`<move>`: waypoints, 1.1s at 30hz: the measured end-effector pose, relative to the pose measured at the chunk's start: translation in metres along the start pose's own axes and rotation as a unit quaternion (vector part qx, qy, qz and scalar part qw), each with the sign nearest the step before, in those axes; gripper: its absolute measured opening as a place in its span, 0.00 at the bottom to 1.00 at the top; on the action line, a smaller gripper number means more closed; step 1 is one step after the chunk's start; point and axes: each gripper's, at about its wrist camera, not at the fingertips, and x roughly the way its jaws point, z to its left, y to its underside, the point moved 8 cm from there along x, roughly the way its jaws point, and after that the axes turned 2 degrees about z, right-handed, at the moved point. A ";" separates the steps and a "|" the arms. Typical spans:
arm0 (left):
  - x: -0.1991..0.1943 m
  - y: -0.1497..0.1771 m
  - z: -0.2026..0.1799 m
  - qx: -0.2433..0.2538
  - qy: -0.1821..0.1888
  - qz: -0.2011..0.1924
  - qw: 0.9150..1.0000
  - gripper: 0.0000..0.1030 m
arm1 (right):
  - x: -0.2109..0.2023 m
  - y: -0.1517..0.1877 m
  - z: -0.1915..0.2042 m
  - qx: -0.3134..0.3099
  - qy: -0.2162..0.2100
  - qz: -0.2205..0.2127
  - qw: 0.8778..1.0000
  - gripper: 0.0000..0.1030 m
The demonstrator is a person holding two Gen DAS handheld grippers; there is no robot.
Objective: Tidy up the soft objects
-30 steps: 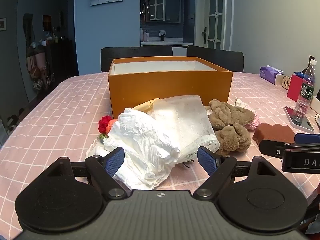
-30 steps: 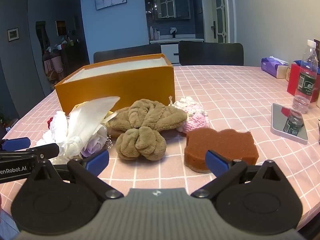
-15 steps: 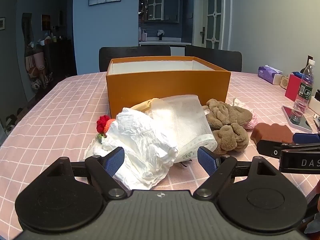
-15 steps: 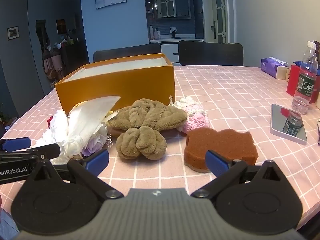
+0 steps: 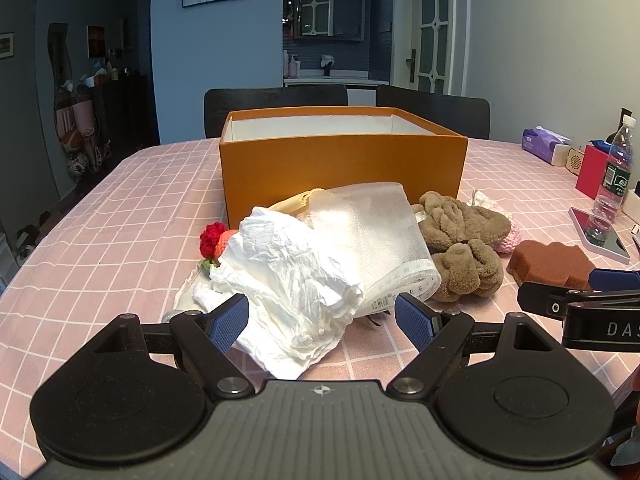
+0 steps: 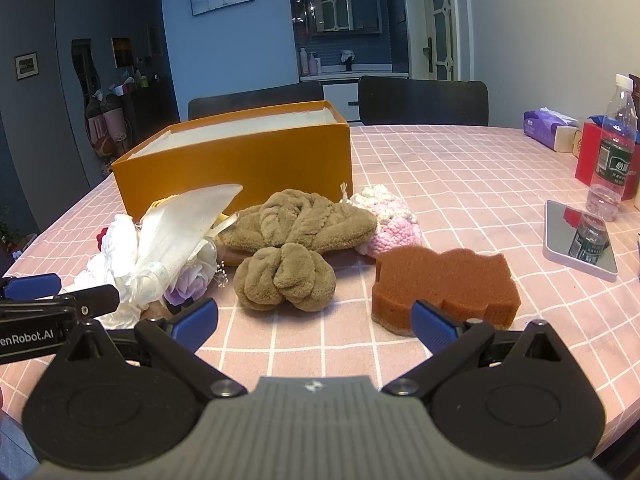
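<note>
An orange box (image 5: 344, 168) (image 6: 240, 160) with a white inside stands open on the pink checked table. Before it lies a heap of soft things: crumpled white tissue (image 5: 288, 280), a white gauze roll (image 5: 372, 236), a red knitted flower (image 5: 211, 238), two brown plush pieces (image 6: 298, 224) (image 6: 284, 276), a pink and white knitted piece (image 6: 394, 224) and a brown sponge (image 6: 444, 284). My left gripper (image 5: 322, 322) is open, its fingers either side of the tissue's near edge. My right gripper (image 6: 314, 322) is open just short of the smaller plush piece and the sponge.
At the right stand a water bottle (image 6: 612, 152), a phone lying flat (image 6: 580, 240), a red box (image 5: 596, 176) and a purple tissue pack (image 6: 548, 126). Two dark chairs (image 6: 420, 100) stand behind the table. The table's left edge (image 5: 52, 232) drops off nearby.
Both views shifted only slightly; the left gripper has drawn a little nearer the tissue. The objects on the table lie as before, and both grippers have stayed open.
</note>
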 end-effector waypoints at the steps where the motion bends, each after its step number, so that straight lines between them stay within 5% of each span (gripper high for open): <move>1: 0.000 0.000 0.000 -0.001 -0.001 0.002 1.000 0.94 | 0.000 0.000 0.000 0.000 0.000 0.000 1.000 0.98; 33: 0.000 0.002 -0.003 -0.001 0.006 0.006 1.000 0.94 | 0.000 -0.001 0.003 -0.005 0.002 0.003 1.000 0.98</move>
